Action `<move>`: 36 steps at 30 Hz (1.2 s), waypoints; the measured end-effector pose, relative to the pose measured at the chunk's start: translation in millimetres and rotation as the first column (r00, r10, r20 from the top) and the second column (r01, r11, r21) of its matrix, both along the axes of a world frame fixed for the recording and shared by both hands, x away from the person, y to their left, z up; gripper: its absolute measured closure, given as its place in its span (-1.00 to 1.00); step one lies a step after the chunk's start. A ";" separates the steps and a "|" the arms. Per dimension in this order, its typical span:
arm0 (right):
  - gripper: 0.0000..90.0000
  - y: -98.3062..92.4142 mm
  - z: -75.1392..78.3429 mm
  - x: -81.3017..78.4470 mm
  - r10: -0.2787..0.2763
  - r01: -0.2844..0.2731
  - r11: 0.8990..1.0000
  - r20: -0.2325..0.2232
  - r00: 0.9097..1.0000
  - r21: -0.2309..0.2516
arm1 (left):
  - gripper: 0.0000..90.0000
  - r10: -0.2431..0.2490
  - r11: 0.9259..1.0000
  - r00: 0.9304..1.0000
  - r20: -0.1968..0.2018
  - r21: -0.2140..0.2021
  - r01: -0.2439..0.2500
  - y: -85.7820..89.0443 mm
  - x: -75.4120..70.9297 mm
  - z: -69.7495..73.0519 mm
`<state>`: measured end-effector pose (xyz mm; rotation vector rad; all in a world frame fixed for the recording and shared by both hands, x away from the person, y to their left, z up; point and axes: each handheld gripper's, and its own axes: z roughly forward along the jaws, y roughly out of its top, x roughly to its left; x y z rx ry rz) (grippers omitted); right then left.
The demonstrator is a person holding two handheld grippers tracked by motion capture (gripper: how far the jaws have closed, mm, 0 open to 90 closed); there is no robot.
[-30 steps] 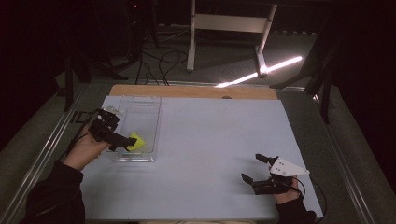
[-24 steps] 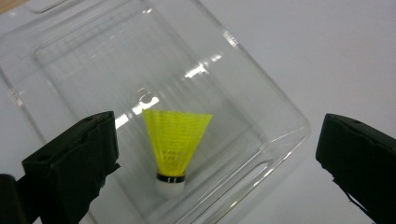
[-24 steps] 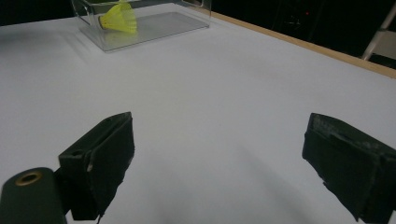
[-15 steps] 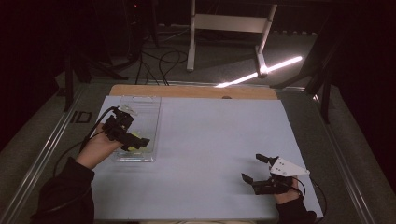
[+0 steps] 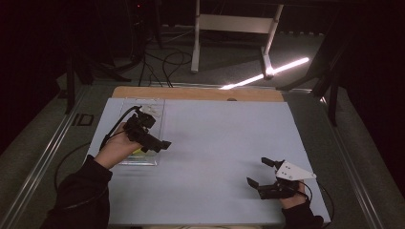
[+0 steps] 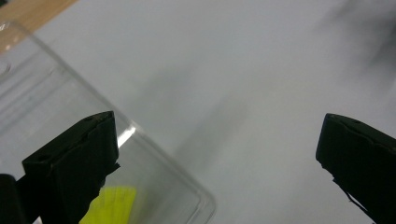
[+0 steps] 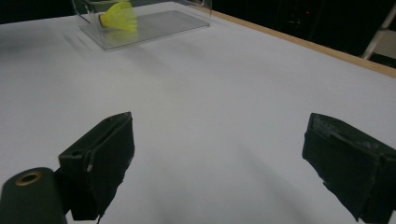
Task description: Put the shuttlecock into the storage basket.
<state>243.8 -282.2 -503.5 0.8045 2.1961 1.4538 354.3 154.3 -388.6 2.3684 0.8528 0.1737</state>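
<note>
A clear plastic tray (image 5: 152, 109) lies at the table's left. A yellow shuttlecock-like thing (image 5: 138, 152) rests in its near end, partly hidden by my left hand. My left gripper (image 5: 161, 144) hovers at the tray's right rim, pointing right, open and empty. In the left gripper view the tray's rounded corner (image 6: 164, 169) and the yellow thing (image 6: 112, 206) sit below the wide-apart jaws of my left gripper (image 6: 219, 154). My right gripper (image 5: 258, 172) rests low at the near right, open and empty. From my right gripper (image 7: 219, 158) the tray (image 7: 161, 21) and yellow thing (image 7: 119, 16) show far off.
A white sheet (image 5: 224, 138) covers the table, with a wooden strip (image 5: 200, 93) along the far edge. A cable (image 5: 71, 157) trails off the left side from my left gripper. A metal stand (image 5: 234, 28) is on the dark floor beyond.
My left gripper has moved right, from over the yellow thing in the tray to the tray's right rim. The yellow thing stays in the tray. The right gripper has not moved.
</note>
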 end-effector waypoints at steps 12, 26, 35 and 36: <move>-0.79 -1.1 0.0 0.2 0.002 -0.002 1.000 0.001 1.000 0.003 | -1.00 -0.102 0.994 0.994 0.033 -0.039 0.103 -34.6 -3.3 -3.4; -0.79 -1.5 0.2 -0.2 0.001 -0.001 1.000 0.001 1.000 0.006 | -1.00 -0.191 0.979 0.981 0.034 -0.071 0.193 -60.6 -12.9 -24.1; -0.79 -1.6 0.2 -0.2 0.001 -0.001 1.000 0.000 1.000 0.007 | -1.00 -0.208 0.974 0.978 0.023 -0.090 0.209 -63.6 -22.1 -42.2; -0.79 -1.6 0.2 -0.3 0.002 -0.002 1.000 0.000 1.000 0.006 | -1.00 -0.208 0.974 0.978 0.025 -0.090 0.209 -63.3 -23.9 -44.1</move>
